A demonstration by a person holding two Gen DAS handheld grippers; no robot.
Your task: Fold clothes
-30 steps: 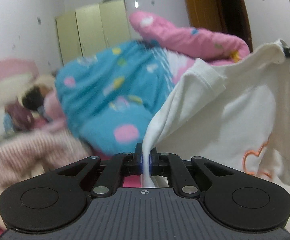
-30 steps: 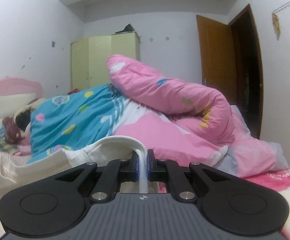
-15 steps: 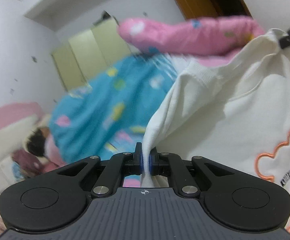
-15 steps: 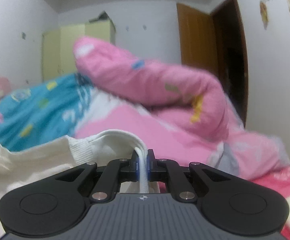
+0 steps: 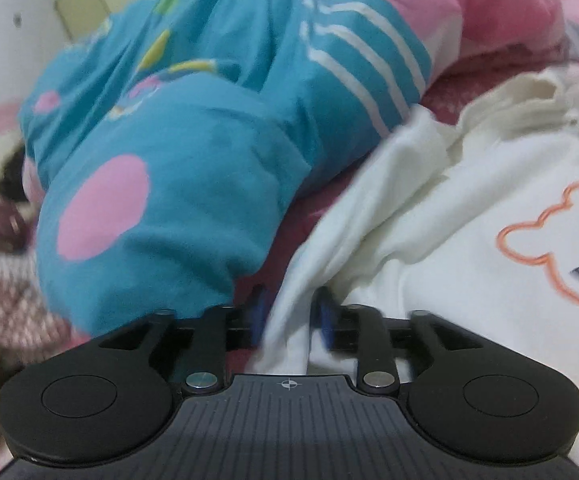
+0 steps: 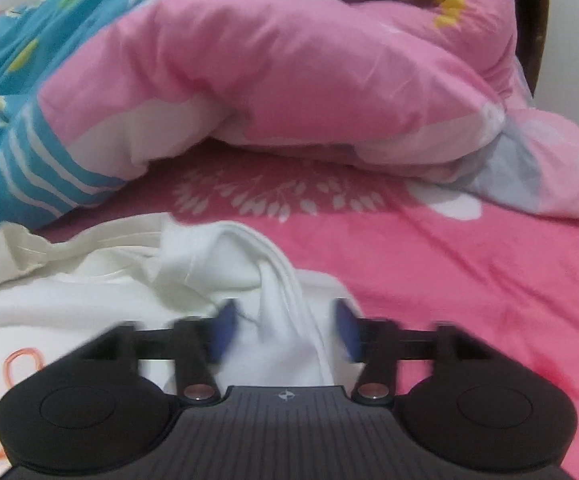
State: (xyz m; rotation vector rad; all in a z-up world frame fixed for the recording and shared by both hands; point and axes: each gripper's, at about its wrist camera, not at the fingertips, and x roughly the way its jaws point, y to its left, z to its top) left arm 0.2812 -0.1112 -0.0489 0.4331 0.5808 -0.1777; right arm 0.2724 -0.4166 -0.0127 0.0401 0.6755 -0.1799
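- Left wrist view: your left gripper [image 5: 289, 316] has its blue pads parted, with a fold of the white shirt [image 5: 469, 208] lying loose in the gap between them
- The shirt spreads to the right of that gripper, orange bear outline [image 5: 545, 248] facing up
- Just past it bulges the blue quilt [image 5: 193, 140]; a pink knit [image 5: 5, 304] sits at far left
- Right wrist view: your right gripper [image 6: 285, 330] is spread wide, a ridge of shirt [image 6: 273, 312] standing between the pads, touching neither
- The shirt rests crumpled on the pink bedsheet [image 6: 449, 264]
- Beyond lies the heaped pink quilt [image 6: 289, 64]
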